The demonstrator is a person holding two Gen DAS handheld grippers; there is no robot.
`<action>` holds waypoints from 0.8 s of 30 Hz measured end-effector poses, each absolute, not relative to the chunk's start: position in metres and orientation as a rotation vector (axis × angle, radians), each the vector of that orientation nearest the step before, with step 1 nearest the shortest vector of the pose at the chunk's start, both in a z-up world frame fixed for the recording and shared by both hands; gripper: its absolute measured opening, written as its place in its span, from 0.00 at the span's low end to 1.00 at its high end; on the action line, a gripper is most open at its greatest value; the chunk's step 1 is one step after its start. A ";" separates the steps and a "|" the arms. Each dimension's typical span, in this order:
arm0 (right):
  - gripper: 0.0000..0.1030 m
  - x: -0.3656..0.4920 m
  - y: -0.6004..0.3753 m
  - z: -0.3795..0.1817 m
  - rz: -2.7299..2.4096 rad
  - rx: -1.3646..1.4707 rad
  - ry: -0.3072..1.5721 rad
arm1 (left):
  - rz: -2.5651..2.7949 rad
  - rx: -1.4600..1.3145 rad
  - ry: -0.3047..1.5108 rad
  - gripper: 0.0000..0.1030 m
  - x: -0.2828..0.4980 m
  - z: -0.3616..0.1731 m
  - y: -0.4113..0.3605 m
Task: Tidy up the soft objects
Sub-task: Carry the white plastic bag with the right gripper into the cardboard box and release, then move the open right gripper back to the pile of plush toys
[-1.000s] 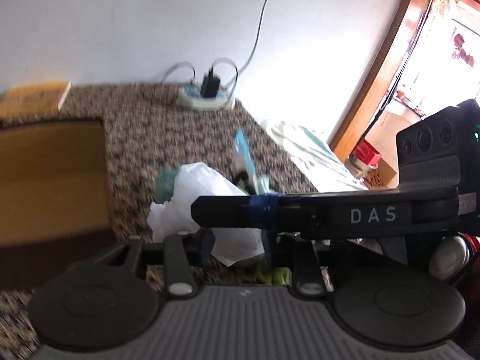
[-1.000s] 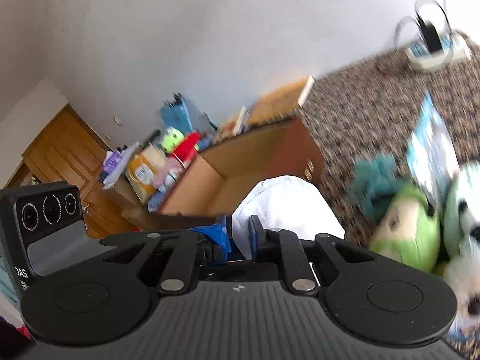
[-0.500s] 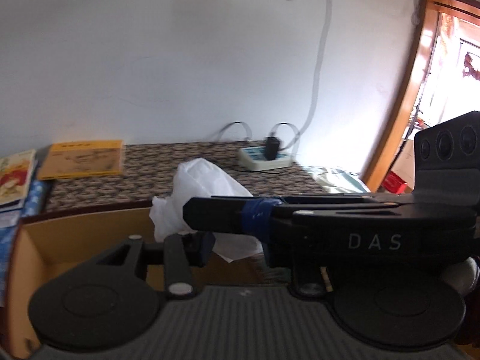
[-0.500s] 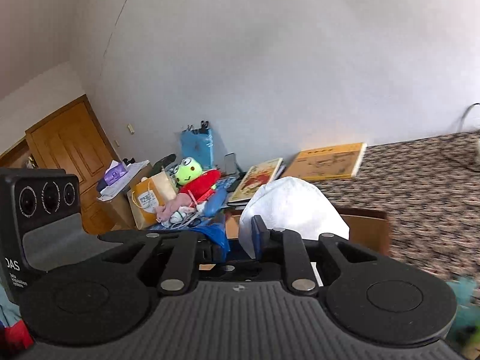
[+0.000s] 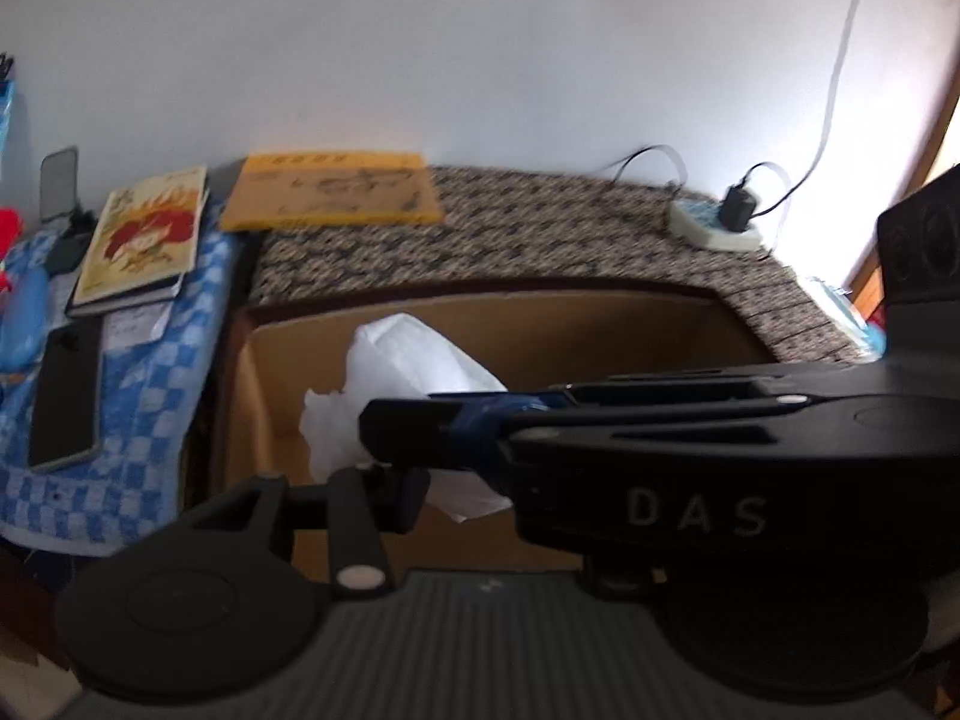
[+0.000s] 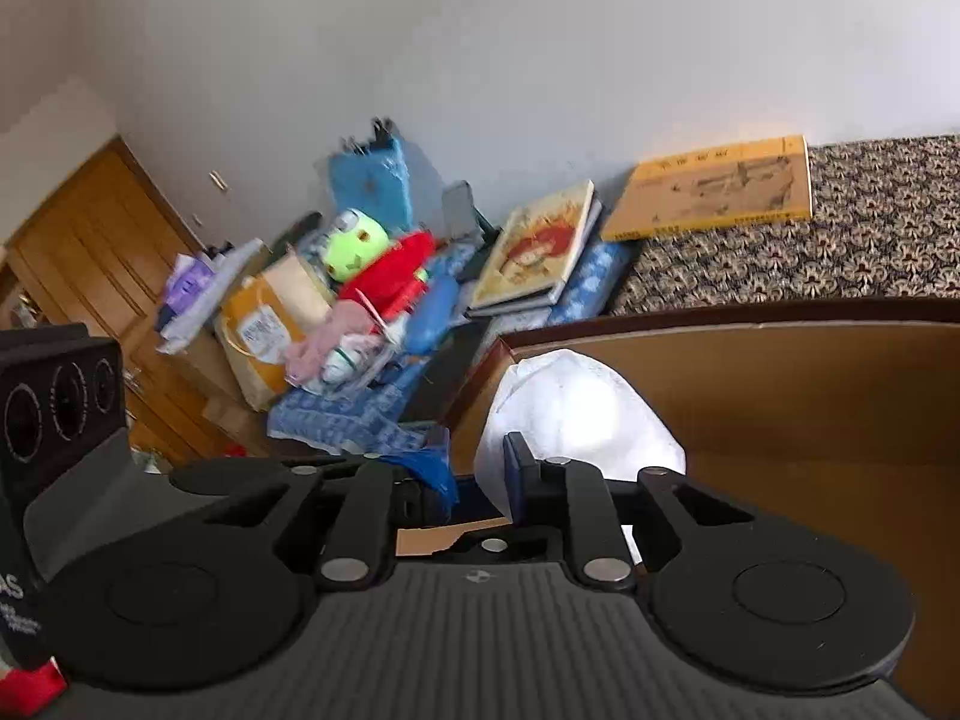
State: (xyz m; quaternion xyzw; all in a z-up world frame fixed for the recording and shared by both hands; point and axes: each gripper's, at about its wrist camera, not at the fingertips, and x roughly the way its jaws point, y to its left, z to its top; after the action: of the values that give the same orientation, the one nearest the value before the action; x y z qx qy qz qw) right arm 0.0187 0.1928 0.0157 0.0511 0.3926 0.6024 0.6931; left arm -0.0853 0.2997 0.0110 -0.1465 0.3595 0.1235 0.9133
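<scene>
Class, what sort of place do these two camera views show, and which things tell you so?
Probably a lived-in home room: a wooden door, a patterned cloth with books on it, and a power strip by the wall.

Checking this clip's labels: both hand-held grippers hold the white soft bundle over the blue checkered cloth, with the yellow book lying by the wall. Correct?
Not quite. The white soft bundle hangs over the open cardboard box, not the blue checkered cloth beside it, as the left wrist view shows. The yellow book does lie by the wall.

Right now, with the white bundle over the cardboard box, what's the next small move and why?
Probably lower the white bundle into the cardboard box, then open. It hangs from the right gripper over the box's open top, apparently not resting on anything yet.
</scene>
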 end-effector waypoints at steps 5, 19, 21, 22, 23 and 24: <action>0.06 0.018 0.197 0.008 1.249 0.101 0.878 | 0.330 -0.259 0.767 0.56 -0.080 0.000 0.309; 0.07 0.026 0.123 0.020 1.105 0.242 0.865 | 0.334 -0.277 0.814 0.64 -0.077 0.011 0.291; 0.07 0.028 0.110 0.022 1.096 0.255 0.859 | 0.354 -0.250 0.823 0.65 -0.072 0.016 0.279; 0.07 0.029 0.103 0.023 1.092 0.261 0.857 | 0.364 -0.238 0.825 0.65 -0.070 0.018 0.273; 0.08 0.029 0.097 0.023 1.090 0.265 0.855 | 0.374 -0.230 0.827 0.65 -0.069 0.020 0.266; 0.09 0.030 0.089 0.024 1.092 0.269 0.853 | 0.383 -0.225 0.830 0.65 -0.067 0.022 0.259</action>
State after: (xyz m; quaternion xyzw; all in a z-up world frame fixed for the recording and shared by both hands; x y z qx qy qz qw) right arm 0.0301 0.0895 0.0242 0.1235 0.3919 0.5017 0.7612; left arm -0.0668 0.2594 0.0224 -0.1082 0.3997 0.1845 0.8914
